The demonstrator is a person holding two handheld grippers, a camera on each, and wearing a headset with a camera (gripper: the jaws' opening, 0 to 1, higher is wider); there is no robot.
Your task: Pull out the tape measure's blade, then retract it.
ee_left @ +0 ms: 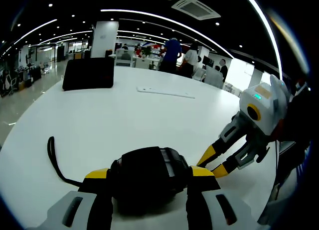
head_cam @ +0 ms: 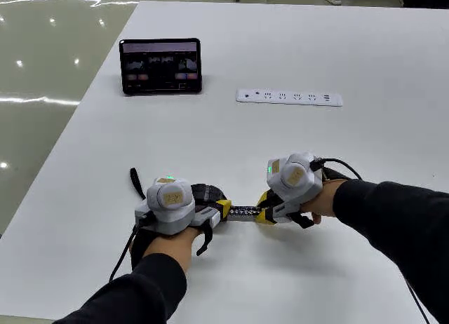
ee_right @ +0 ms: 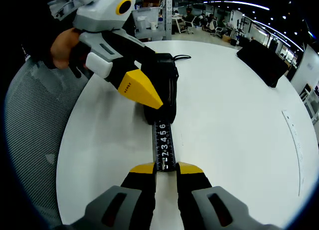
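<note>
A black tape measure case (head_cam: 208, 196) lies on the white table (head_cam: 280, 135) near its front edge. My left gripper (head_cam: 219, 210) is shut on the case (ee_left: 148, 176), its yellow-tipped fingers (ee_left: 99, 174) pressing both sides. A short length of black blade (ee_right: 163, 145) with white numbers runs out of the case (ee_right: 162, 93). My right gripper (ee_right: 165, 168) is shut on the blade's end. In the head view the blade (head_cam: 244, 212) spans the small gap between the left gripper and the right gripper (head_cam: 262, 213). A black wrist strap (head_cam: 135, 183) trails from the case.
A dark tablet (head_cam: 161, 65) stands at the back left of the table. A white power strip (head_cam: 289, 97) lies at the back centre. A cable (head_cam: 342, 163) runs from the right gripper. Several people stand far off (ee_left: 172, 53).
</note>
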